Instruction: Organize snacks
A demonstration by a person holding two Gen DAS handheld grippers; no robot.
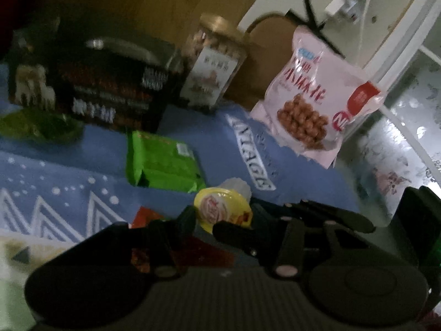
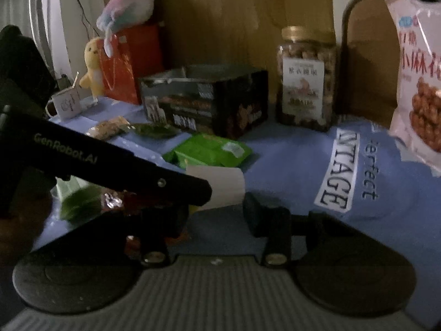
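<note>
My left gripper (image 1: 205,224) is shut on a small jelly cup (image 1: 222,209) with a yellow lid; in the right wrist view its arm (image 2: 110,165) crosses from the left and the cup's white body (image 2: 217,187) shows at its tip. My right gripper (image 2: 217,215) is open and empty, just in front of that cup. A green snack packet (image 1: 162,162) (image 2: 209,150) lies on the blue cloth. A dark snack box (image 1: 91,88) (image 2: 209,102), a clear jar of nuts (image 1: 212,63) (image 2: 306,80) and a pink snack bag (image 1: 314,110) (image 2: 419,82) stand behind.
The blue patterned cloth (image 2: 289,165) covers the surface. A white mug (image 2: 66,104), an orange gift bag (image 2: 129,63), a yellow plush toy (image 2: 92,63) and small packets (image 2: 110,128) sit at the back left. A wooden panel (image 2: 220,19) backs the scene. A red wrapper (image 1: 143,218) lies under my left gripper.
</note>
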